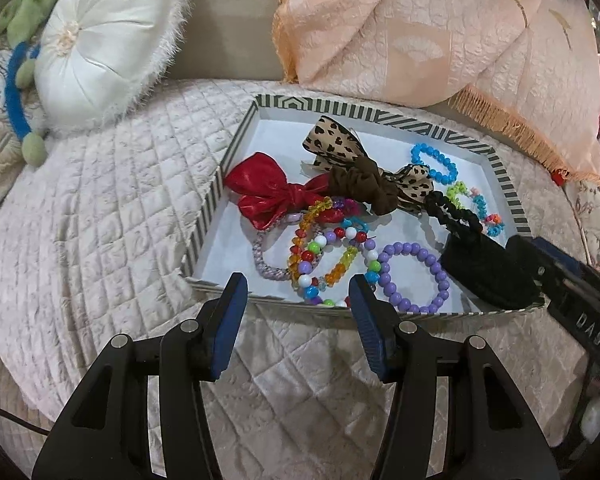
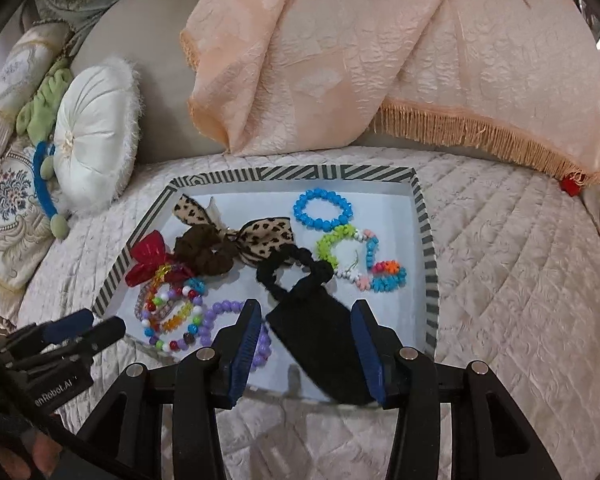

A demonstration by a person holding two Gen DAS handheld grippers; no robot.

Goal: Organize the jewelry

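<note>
A striped-rim tray [image 1: 208,208] on the quilt holds a red bow [image 1: 268,194], a leopard bow [image 1: 332,142], a brown scrunchie [image 1: 364,184], a blue bead bracelet [image 1: 434,164], a purple bead bracelet [image 1: 416,276] and tangled multicolour bead bracelets [image 1: 324,252]. My left gripper [image 1: 298,284] hangs open over the tray's near rim with nothing gripped. A black fabric piece joined to a black scrunchie [image 2: 316,332] lies in the tray [image 2: 424,240]. My right gripper [image 2: 307,306] stands open above it, its pads on either side and not pressing.
The tray sits on a quilted cream bedspread [image 1: 100,220]. A white round cushion [image 1: 104,40] and a blue hairband [image 1: 14,92] lie at the far left. A peach fringed throw [image 1: 440,40] drapes behind the tray. A dark-sleeved hand [image 2: 4,420] holds the left gripper.
</note>
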